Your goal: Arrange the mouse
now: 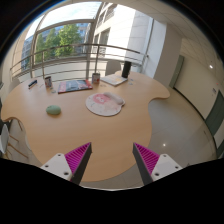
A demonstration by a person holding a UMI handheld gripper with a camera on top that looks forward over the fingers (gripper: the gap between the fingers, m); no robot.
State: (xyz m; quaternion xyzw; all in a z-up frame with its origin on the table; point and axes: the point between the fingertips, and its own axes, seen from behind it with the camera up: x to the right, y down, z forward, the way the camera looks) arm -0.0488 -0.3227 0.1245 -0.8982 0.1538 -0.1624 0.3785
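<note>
My gripper (112, 160) is open and empty, held high above the near edge of a curved wooden table (70, 125). Its magenta pads show on the left finger (78, 157) and the right finger (146, 157). Well beyond the fingers lies a round pale mat with a pinkish pattern (104, 103). A small greenish rounded object (54, 110), possibly the mouse, lies to the left of the mat, apart from it. Nothing is between the fingers.
At the far side of the table are a pinkish flat pad (75, 86), a white flat item (113, 79), a dark upright object (126, 70) and a small cup-like thing (96, 77). Grey floor (175, 125) lies to the right, windows (60, 40) behind.
</note>
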